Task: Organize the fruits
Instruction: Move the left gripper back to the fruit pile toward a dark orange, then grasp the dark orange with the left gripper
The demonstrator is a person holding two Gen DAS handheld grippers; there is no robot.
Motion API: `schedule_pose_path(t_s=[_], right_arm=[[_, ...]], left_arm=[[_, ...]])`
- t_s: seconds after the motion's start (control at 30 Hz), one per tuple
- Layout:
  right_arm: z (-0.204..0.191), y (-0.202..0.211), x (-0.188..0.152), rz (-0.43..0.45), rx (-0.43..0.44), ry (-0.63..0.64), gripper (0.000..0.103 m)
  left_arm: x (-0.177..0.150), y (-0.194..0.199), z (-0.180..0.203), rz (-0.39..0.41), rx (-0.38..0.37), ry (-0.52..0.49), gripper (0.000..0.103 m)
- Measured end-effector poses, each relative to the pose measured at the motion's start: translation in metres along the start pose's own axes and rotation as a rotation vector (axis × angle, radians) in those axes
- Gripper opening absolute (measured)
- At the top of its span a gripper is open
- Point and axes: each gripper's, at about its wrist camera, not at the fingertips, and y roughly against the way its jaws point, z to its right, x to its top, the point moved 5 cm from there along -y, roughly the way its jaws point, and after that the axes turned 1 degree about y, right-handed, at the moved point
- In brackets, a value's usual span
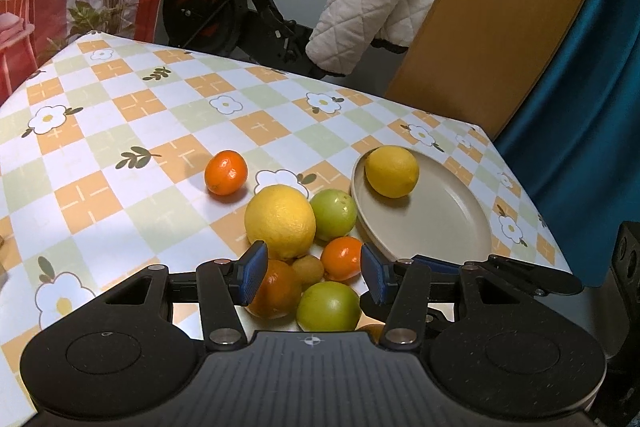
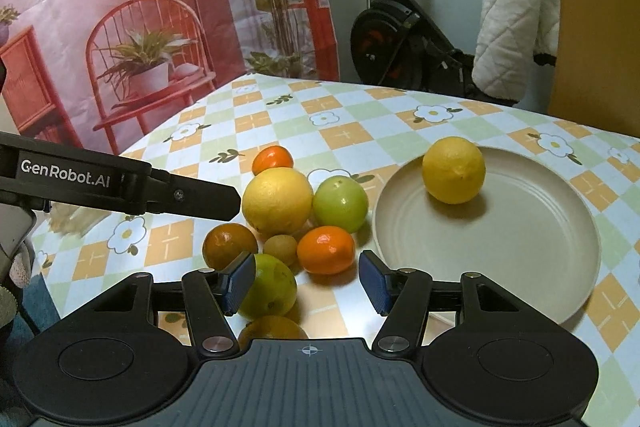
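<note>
While both grippers, left (image 1: 314, 273) and right (image 2: 307, 279), gape apart, 1 glossy lemon (image 2: 453, 169) sits on the beige plate (image 2: 520, 259); 1 larger lemon (image 2: 277, 200) and 2 green fruits (image 2: 340, 203) lie beside it.

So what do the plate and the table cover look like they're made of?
Plate: matte beige, faint concentric ridges, no glaze shine; probably plastic or a fibre composite, though matte ceramic is possible. Table cover: printed checks and flowers with a soft sheen and a glare patch near the fruit; likely wipeable vinyl or oilcloth.
</note>
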Motion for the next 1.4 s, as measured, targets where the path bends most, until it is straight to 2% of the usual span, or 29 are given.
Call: schedule_pose_path(t_s=[0.43, 0.87, 1.07, 1.23, 1.4], right_arm=[[0.012, 0.015, -0.013, -0.019, -0.015, -0.004, 0.055], [-0.003, 0.019, -0.030, -0.043, 0.027, 0.020, 0.054], [-0.008, 0.018, -0.035, -0.054, 0.041, 0.026, 0.053], [-0.010, 0.013, -0.039, -0.066, 0.057, 0.022, 0.046], [-0.007, 0.010, -0.041, -0.071, 0.063, 0.012, 0.045]], left_arm=[[-0.010, -0.002, 0.005, -0.025, 0.020, -0.032, 0.054], [-0.029, 0.001, 0.007, -0.036, 0.023, -0.040, 0.053], [-0.038, 0.000, 0.017, -0.060, -0.014, -0.065, 0.053], [-0.046, -0.005, 0.024, -0.098, -0.060, -0.072, 0.053], [-0.052, -0.013, 0.028, -0.143, -0.094, -0.059, 0.053]])
